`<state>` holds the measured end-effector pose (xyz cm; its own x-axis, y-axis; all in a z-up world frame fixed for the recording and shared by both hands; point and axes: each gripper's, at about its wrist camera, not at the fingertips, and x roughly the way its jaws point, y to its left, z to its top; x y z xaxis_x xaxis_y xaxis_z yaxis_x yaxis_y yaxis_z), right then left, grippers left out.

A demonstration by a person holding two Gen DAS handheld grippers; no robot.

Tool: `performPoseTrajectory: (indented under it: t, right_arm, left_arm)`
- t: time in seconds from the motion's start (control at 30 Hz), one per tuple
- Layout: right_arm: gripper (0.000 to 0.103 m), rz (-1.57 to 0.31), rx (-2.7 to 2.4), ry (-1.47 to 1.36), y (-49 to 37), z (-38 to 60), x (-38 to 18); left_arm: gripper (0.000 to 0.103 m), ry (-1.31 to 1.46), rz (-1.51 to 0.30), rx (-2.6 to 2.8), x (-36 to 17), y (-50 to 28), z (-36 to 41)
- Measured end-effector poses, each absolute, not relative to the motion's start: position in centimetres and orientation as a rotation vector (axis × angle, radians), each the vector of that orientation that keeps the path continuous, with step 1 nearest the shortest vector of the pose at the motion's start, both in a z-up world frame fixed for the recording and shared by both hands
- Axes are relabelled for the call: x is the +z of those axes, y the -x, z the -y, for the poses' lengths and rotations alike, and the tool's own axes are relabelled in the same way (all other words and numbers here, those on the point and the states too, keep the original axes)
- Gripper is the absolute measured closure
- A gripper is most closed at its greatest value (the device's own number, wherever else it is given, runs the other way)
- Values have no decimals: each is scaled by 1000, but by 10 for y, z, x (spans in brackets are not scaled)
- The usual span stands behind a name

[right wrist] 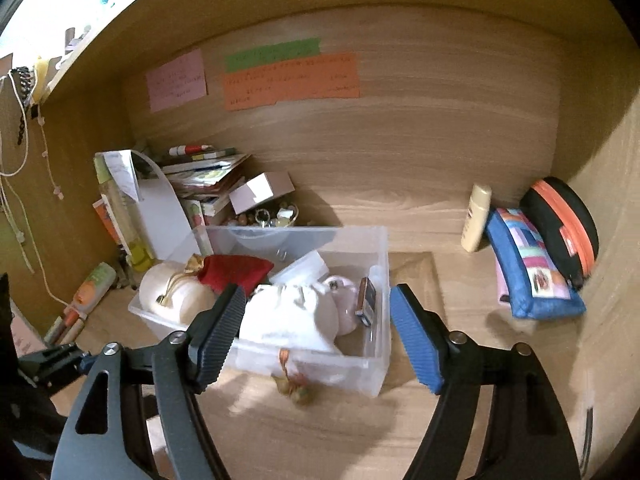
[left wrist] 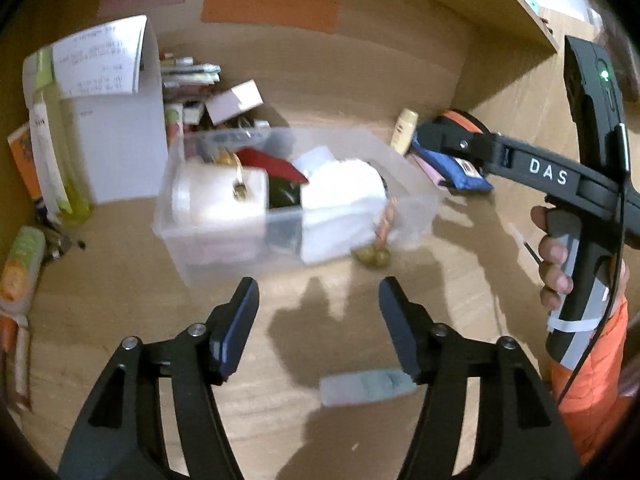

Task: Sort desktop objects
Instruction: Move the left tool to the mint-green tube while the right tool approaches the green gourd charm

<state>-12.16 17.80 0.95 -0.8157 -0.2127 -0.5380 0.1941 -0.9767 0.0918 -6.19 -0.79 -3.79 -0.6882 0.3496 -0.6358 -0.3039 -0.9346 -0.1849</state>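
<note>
On the far left of the table [right wrist: 400, 432] a round tube with an orange and green label [right wrist: 93, 286] lies by the side wall, with markers beside it. Just right of that, a tall green bottle [right wrist: 132, 236] and a white paper holder [right wrist: 164, 216] stand upright, and behind them books [right wrist: 204, 172] are stacked against the back wall with a small open cardboard box [right wrist: 262, 190] leaning in front.

In the middle sits a clear plastic bin [right wrist: 376, 360]. Inside it, from left to right, are a cream round roll [right wrist: 176, 296], a red cloth pouch [right wrist: 236, 272], a white drawstring bag [right wrist: 288, 316] and a small dark box [right wrist: 368, 300] upright against the right wall. A trinket with olive beads [right wrist: 294, 392] hangs over the bin's front wall onto the table.

The left claw [left wrist: 320, 320] hovers in front of the bin, its jaws apart and empty; a pale grey oblong thing [left wrist: 366, 386], blurred, lies on the table below its right finger. The right claw [right wrist: 316, 336] stands over the bin's front edge, jaws wide, gripping nothing.

To the right, near the back corner, a cream lotion bottle [right wrist: 476, 216] stands upright, then a blue patchwork pencil case [right wrist: 528, 268] leans on a black case with an orange zip [right wrist: 564, 224].
</note>
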Motion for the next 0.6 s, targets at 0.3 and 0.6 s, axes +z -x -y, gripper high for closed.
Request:
performPoseTrajectory:
  t: [0.3,0.6]
  right_arm:
    - [31,102,-2755,-974,105,-184,-27]
    - [31,151,-2713,-1105,103,-194,-59]
  left_arm:
    - [31,1062,49,2520,-62,35,-15]
    - [30,1158,24,2481,-87,31,-29]
